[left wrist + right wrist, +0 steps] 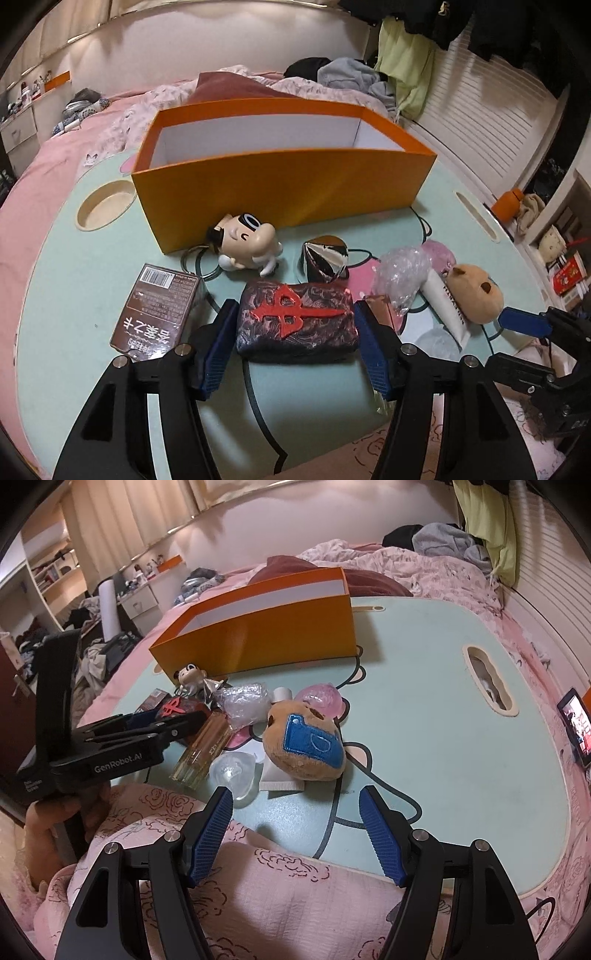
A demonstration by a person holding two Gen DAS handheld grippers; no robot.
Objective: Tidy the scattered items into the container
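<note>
Black left gripper (295, 332) with ribbed blue pads, silver screws, white "GenRobot.AI" lettering.

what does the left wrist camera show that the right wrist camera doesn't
Only the left wrist view shows the round cup recess in the table and the barcode on the brown box. Only the right wrist view shows the hand holding the left gripper, and a lit screen. Both show the orange box, the dark block with the red character and the brown plush.

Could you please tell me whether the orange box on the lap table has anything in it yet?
Apparently empty: the orange box shows only bare white inner walls, though its floor is hidden behind the near wall.
</note>
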